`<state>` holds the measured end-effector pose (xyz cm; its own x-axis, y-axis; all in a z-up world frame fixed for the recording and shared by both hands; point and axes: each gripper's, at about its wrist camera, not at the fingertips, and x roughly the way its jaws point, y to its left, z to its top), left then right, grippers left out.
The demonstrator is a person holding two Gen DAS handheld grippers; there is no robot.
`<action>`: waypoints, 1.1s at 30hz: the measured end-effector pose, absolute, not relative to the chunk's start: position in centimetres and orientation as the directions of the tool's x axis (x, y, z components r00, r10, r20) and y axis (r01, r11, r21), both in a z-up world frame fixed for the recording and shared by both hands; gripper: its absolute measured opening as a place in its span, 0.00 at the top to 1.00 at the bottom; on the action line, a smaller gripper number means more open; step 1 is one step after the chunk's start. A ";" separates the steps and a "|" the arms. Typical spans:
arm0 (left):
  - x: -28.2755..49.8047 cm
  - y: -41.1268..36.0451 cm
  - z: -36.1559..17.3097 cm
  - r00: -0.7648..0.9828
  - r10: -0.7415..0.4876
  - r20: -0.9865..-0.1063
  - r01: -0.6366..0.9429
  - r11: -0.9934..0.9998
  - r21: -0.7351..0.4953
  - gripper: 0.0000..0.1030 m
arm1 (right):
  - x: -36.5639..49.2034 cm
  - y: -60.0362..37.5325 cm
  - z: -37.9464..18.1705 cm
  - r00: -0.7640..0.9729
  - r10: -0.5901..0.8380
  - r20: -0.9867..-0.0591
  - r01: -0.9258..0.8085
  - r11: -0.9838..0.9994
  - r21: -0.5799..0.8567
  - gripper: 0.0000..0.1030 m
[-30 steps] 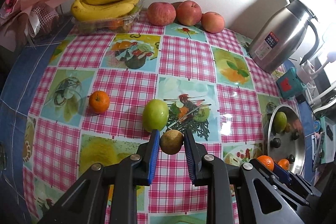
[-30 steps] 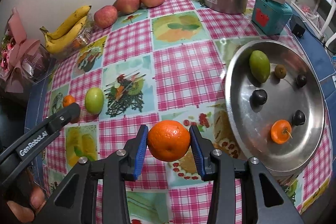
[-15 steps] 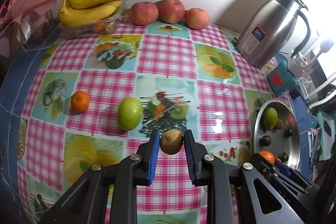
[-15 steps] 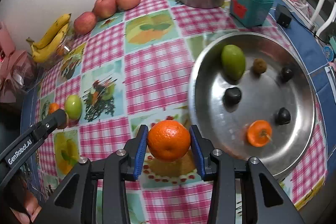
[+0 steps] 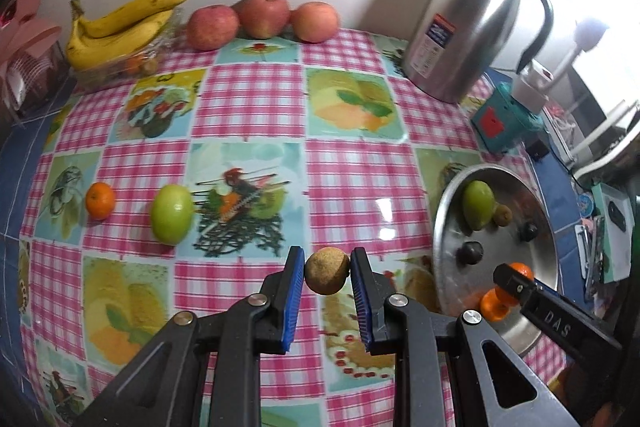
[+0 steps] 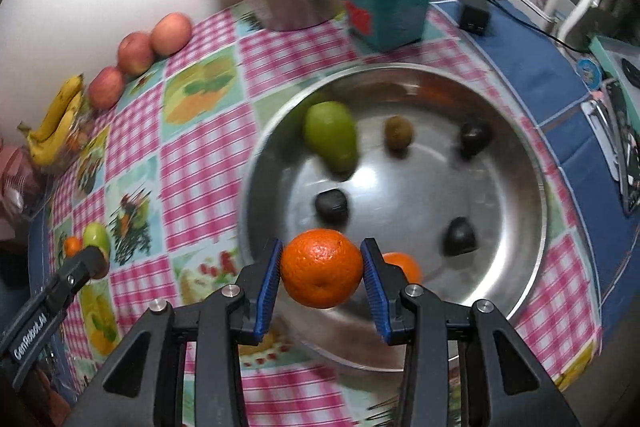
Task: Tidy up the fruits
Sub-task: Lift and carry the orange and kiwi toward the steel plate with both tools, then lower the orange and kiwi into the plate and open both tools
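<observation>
My left gripper (image 5: 327, 269) is shut on a small brown kiwi (image 5: 326, 270), held above the checked tablecloth to the left of the steel bowl (image 5: 440, 219). My right gripper (image 6: 322, 274) is shut on a big orange (image 6: 322, 274), hanging over the near rim of the steel bowl (image 6: 532, 163). In the bowl lie a green mango (image 6: 331, 135), a small kiwi (image 6: 398, 132), three dark fruits (image 6: 331, 206) and a small orange (image 6: 404, 265). On the cloth at the left rest a green fruit (image 5: 172, 213) and a small orange (image 5: 100, 200).
Bananas (image 5: 120, 23) on a clear box and three apples (image 5: 262, 14) line the wall. A steel jug (image 5: 478, 23) and a teal box (image 5: 504, 119) stand behind the bowl. Blue cloth with small items lies right of the bowl. Pink wrapping (image 5: 28, 43) sits far left.
Both grippers have carried their fruit to the right toward the bowl. The orange now hangs over the bowl's near rim; the kiwi has left the green fruit behind.
</observation>
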<state>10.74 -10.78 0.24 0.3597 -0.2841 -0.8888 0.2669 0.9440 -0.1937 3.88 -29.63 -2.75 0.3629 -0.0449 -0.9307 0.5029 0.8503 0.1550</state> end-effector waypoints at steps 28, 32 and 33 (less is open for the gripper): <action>5.5 -22.7 -0.2 0.326 -0.283 -0.902 0.518 0.851 -0.080 0.75 | 0.7 -38.3 -2.9 0.356 -0.083 -0.931 0.660 0.728 0.187 0.59; 5.4 -23.0 -0.6 0.321 -0.277 -0.906 0.525 0.848 -0.073 0.75 | 0.6 -38.3 -2.7 0.364 -0.083 -0.928 0.658 0.728 0.193 0.59; 5.4 -23.1 -0.7 0.320 -0.276 -0.906 0.524 0.848 -0.073 0.75 | 0.6 -38.3 -2.7 0.367 -0.084 -0.927 0.657 0.729 0.194 0.59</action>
<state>5.39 -23.05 -0.65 0.3202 -0.2756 -0.9064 0.5244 0.8484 -0.0727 0.61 -38.27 -2.70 0.3666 -0.0843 -0.9266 0.6570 0.7286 0.1937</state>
